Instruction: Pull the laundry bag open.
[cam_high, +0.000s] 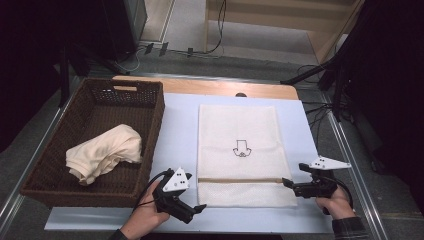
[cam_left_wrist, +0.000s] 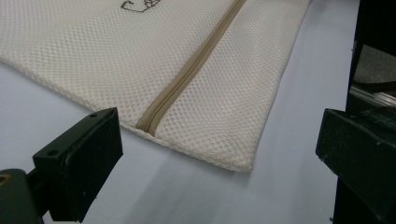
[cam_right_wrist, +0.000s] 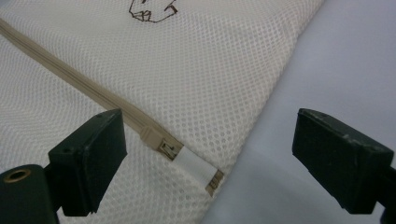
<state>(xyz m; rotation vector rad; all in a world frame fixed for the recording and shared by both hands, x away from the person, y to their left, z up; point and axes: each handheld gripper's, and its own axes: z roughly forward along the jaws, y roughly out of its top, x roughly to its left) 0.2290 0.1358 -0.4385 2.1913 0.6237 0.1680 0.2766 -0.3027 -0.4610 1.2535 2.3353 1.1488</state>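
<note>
Right gripper view shows your right tongs (cam_right_wrist: 205, 158) spread over the zipper pull (cam_right_wrist: 187, 163) (small, slippery) on the limp, light mesh bag (cam_right_wrist: 140, 70); the left tongs (cam_left_wrist: 219, 154) are spread too.

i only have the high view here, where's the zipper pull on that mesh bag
Observer: At the bag's right end. In the right gripper view the zipper pull lies flat on the mesh bag, near its right edge, between the open jaws of the right gripper.
Operator: is it gripped yet
Observer: No, neither pad touches it; the pull lies free.
Operator: and the left end
Observer: In the left gripper view the zipper stops just short of the bag's edge, and the left gripper is open with nothing between its jaws but the bag's corner ahead.
</note>
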